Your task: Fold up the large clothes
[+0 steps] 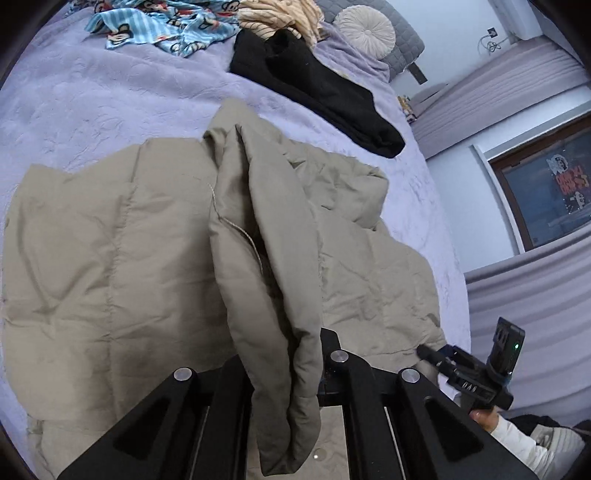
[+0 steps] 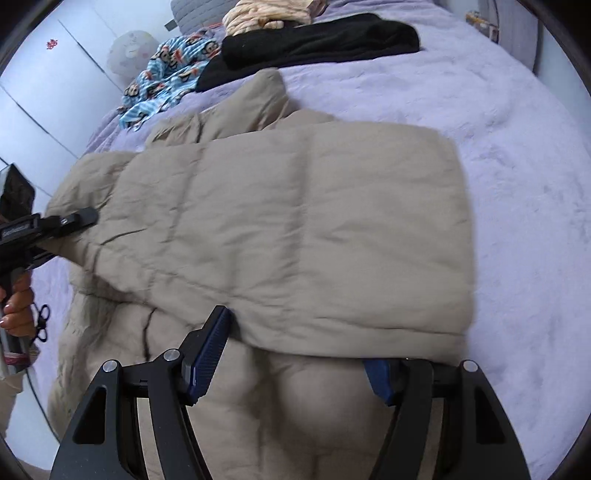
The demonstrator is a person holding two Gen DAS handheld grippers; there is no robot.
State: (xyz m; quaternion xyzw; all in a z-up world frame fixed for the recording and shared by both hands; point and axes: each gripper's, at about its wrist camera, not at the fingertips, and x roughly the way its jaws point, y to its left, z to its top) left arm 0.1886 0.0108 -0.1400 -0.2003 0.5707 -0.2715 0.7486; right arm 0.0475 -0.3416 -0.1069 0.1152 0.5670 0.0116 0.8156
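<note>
A beige puffer jacket [image 1: 110,258] lies spread on the lavender bed [image 1: 92,103]. My left gripper [image 1: 284,354] is shut on a raised fold of the jacket, which hangs down between its black fingers. In the right wrist view a folded panel of the jacket [image 2: 295,221] lies flat. My right gripper [image 2: 299,343] stands open at the panel's near edge; its blue pads [image 2: 207,354] are wide apart and grip nothing. The left gripper [image 2: 88,216] pinches the jacket's left edge there. The right gripper [image 1: 428,350] shows at the jacket's right edge, held by a hand.
At the bed's far end lie a black garment [image 1: 325,88], a blue monkey-print cloth [image 1: 162,26], a cream striped garment [image 1: 280,16] and a round cushion [image 1: 365,31]. Bare bed cover [image 2: 517,147] stretches right of the jacket. A dark window [image 1: 554,195] is beyond the bed.
</note>
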